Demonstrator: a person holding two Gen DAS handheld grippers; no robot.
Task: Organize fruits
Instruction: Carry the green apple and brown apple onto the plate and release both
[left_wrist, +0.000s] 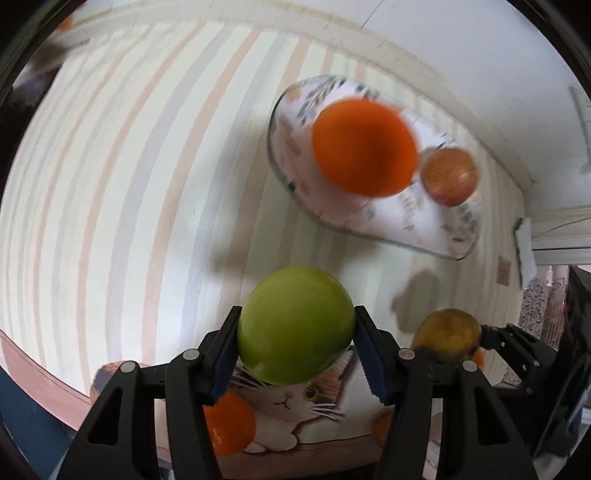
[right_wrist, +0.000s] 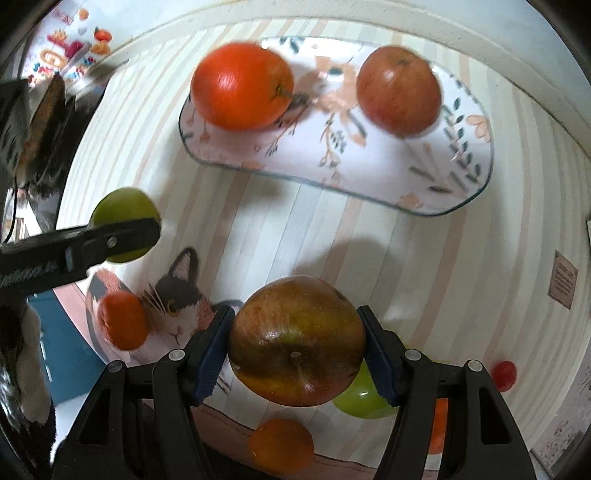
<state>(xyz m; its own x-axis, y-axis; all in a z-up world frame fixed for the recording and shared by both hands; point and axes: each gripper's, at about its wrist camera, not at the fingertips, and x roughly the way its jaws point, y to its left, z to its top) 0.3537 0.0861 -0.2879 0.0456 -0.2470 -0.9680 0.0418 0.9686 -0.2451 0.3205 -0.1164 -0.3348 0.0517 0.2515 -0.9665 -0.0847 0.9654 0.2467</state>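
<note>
My left gripper (left_wrist: 295, 334) is shut on a green apple (left_wrist: 295, 325) and holds it above the striped tablecloth; it also shows in the right wrist view (right_wrist: 125, 225). My right gripper (right_wrist: 295, 341) is shut on a brownish red-green apple (right_wrist: 295, 339), seen at the right in the left wrist view (left_wrist: 447, 332). A floral glass plate (right_wrist: 369, 166) lies ahead with an orange-red fruit (right_wrist: 242, 85) on its left and a red apple (right_wrist: 399, 90) on its right. The plate (left_wrist: 351, 218) also shows in the left wrist view.
A cat-print mat (right_wrist: 173, 295) lies near the table's front edge with an orange (right_wrist: 123, 321) on it. Another orange (right_wrist: 282, 448), a second green apple (right_wrist: 360, 398) and a small red fruit (right_wrist: 504, 374) lie below my right gripper. The wall runs behind the plate.
</note>
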